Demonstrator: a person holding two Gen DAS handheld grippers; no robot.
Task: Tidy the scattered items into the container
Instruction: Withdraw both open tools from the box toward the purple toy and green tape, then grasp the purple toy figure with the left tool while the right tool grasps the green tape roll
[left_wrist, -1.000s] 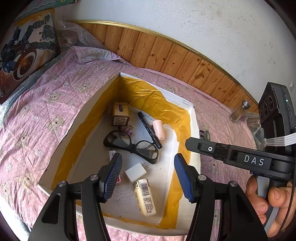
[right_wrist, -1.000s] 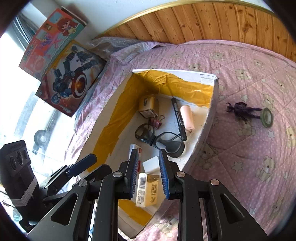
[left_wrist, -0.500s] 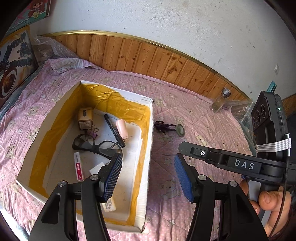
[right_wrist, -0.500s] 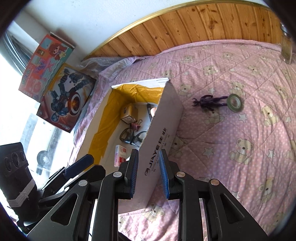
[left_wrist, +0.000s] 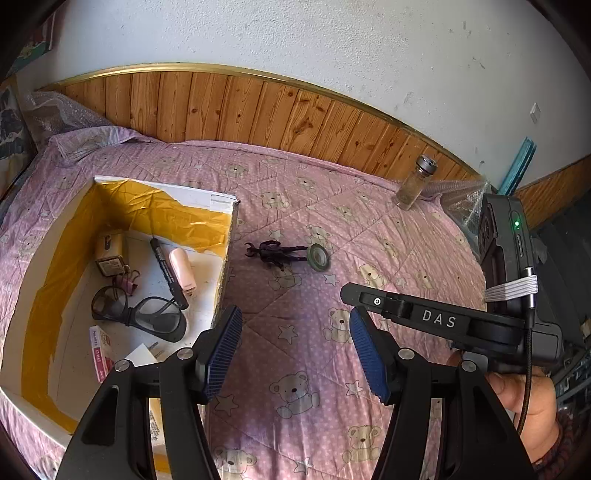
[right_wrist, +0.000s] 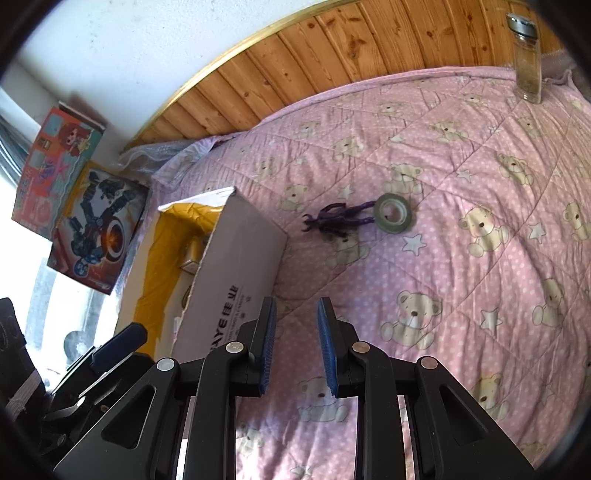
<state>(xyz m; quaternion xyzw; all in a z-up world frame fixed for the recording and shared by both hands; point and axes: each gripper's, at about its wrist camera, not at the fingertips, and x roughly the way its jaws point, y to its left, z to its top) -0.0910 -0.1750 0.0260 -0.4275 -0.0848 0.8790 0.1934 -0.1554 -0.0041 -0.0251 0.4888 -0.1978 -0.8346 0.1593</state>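
A white cardboard box (left_wrist: 225, 236) (right_wrist: 236, 266) lined with yellow tape lies open on the pink bear-print bedspread. Inside it lie black glasses (left_wrist: 140, 314), a black marker (left_wrist: 168, 271), a pink tube (left_wrist: 182, 267), a small brown box (left_wrist: 110, 251) and other small items. On the spread to its right lie a dark purple toy figure (left_wrist: 275, 252) (right_wrist: 334, 218) and a green tape roll (left_wrist: 319, 257) (right_wrist: 392, 213), touching. My left gripper (left_wrist: 293, 334) is open and empty, right of the box. My right gripper (right_wrist: 294, 332) is open by a narrow gap, empty, short of the figure.
A glass jar (left_wrist: 415, 182) (right_wrist: 526, 55) with a metal lid stands at the bed's far side by the wooden wall panel. Two toy boxes (right_wrist: 92, 221) lean at the left. A hand (left_wrist: 524, 398) holds the right gripper's handle at the lower right.
Both grippers have swung right, from above the box to over the bedspread. The figure and tape roll have come closer to the middle of both views. Neither gripper's finger gap has changed.
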